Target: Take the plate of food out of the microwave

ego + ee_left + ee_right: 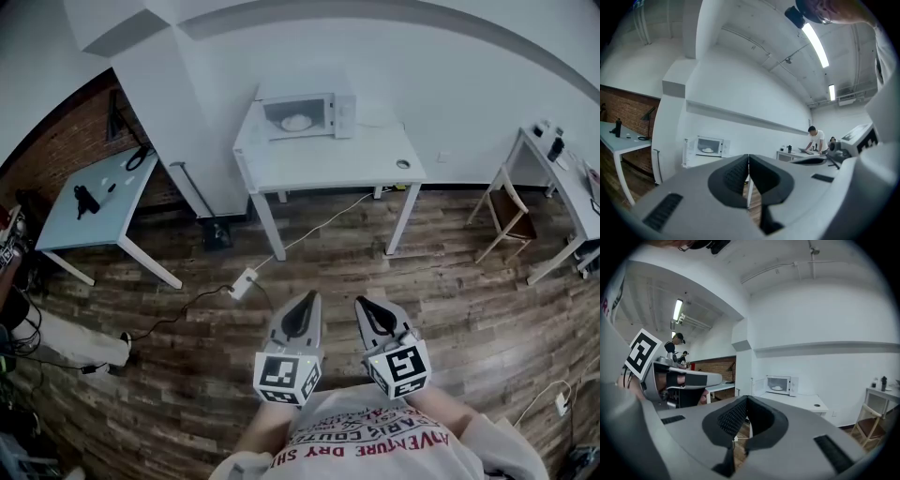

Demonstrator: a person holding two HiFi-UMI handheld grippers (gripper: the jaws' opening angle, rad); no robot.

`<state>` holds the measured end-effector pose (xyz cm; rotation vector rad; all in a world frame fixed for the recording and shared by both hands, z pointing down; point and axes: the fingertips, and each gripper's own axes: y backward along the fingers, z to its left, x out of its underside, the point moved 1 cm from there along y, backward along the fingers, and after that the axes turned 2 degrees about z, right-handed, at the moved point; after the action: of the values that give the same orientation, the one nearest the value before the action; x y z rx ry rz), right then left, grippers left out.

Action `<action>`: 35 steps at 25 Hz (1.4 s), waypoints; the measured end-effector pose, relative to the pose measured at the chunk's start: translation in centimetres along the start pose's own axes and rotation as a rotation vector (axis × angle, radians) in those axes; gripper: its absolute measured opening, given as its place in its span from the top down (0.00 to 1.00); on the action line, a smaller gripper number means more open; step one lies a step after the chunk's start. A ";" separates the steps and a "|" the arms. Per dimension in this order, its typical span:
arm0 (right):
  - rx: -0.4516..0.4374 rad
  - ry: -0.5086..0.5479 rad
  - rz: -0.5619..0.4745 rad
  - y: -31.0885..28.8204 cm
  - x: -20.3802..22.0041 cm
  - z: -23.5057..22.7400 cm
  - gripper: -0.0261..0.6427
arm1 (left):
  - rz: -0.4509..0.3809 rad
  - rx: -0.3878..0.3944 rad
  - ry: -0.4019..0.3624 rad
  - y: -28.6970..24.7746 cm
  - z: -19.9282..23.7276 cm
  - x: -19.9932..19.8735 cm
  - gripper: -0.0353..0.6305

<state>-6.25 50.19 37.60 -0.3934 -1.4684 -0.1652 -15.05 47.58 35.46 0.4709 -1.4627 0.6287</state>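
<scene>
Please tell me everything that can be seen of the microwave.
The microwave is a white box with a control panel on its right side. It stands upright at the back left of a white table, close to the wall. Its door is swung open to the left. Inside lies a pale plate of food.

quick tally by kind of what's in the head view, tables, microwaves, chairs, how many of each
tables: 3
microwave: 1
wooden chair: 1
total: 5
</scene>
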 end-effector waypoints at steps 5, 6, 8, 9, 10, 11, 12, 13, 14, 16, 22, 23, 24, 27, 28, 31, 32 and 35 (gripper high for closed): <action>-0.003 -0.003 0.022 -0.6 0.5 -0.1 0.95 | 0.015 -0.001 0.009 -0.1 0.4 0.3 0.94; -0.005 -0.004 0.029 -0.7 0.7 -0.2 0.95 | 0.020 -0.005 0.014 -0.2 0.5 0.5 0.94; -0.008 -0.002 0.044 -0.9 1.1 -0.4 0.95 | 0.032 -0.010 0.026 -0.5 0.7 1.0 0.94; -0.008 -0.002 0.050 -1.0 1.3 -0.6 0.95 | 0.037 -0.009 0.032 -0.7 0.8 1.3 0.94; -0.009 -0.002 0.053 -1.2 1.3 -0.8 0.95 | 0.040 -0.008 0.035 -1.0 0.9 1.5 0.94; -0.009 -0.001 0.056 -1.5 1.4 -1.2 0.95 | 0.043 -0.008 0.038 -1.4 1.0 1.7 0.94; -0.010 -0.001 0.058 -1.8 1.5 -1.6 0.95 | 0.047 -0.010 0.040 -1.8 1.2 1.9 0.94; -0.012 0.000 0.062 -2.3 1.7 -2.1 0.95 | 0.050 -0.014 0.045 -2.3 1.4 2.1 0.94; -0.017 -0.001 0.067 -2.9 1.9 -2.6 0.95 | 0.054 -0.020 0.054 -2.9 1.6 2.3 0.94; -0.033 -0.003 0.080 -4.1 2.3 -3.8 0.95 | 0.064 -0.036 0.075 -4.3 2.2 2.8 0.94; -0.102 0.004 0.101 -9.9 2.2 -8.8 0.94 | 0.072 -0.114 0.114 -10.5 5.5 2.6 0.94; -0.113 0.004 0.101 -11.1 2.0 -9.9 0.95 | 0.073 -0.126 0.115 -11.8 6.0 2.4 0.94; -0.124 0.004 0.099 -12.2 1.9 -11.1 0.95 | 0.074 -0.137 0.116 -13.2 6.4 2.2 0.94; -0.158 0.007 0.093 -15.6 1.1 -14.7 0.95 | 0.077 -0.170 0.122 -17.6 7.5 1.5 0.94; -0.169 0.005 0.094 -16.8 0.9 -16.0 0.95 | 0.079 -0.181 0.125 -19.1 7.9 1.3 0.94; -0.202 -0.002 0.101 -20.0 0.3 -20.0 0.95 | 0.084 -0.206 0.137 -24.0 8.7 0.5 0.94; -0.210 0.000 0.103 -20.9 0.1 -21.3 0.95 | 0.085 -0.212 0.139 -25.6 8.8 0.2 0.94; -0.234 0.012 0.104 -23.3 -0.3 -24.9 0.95 | 0.081 -0.227 0.140 -30.1 9.1 -0.5 0.94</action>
<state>8.96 19.71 39.64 -0.6563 -1.4174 -0.2566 -2.43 18.93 37.97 0.1879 -1.4049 0.5400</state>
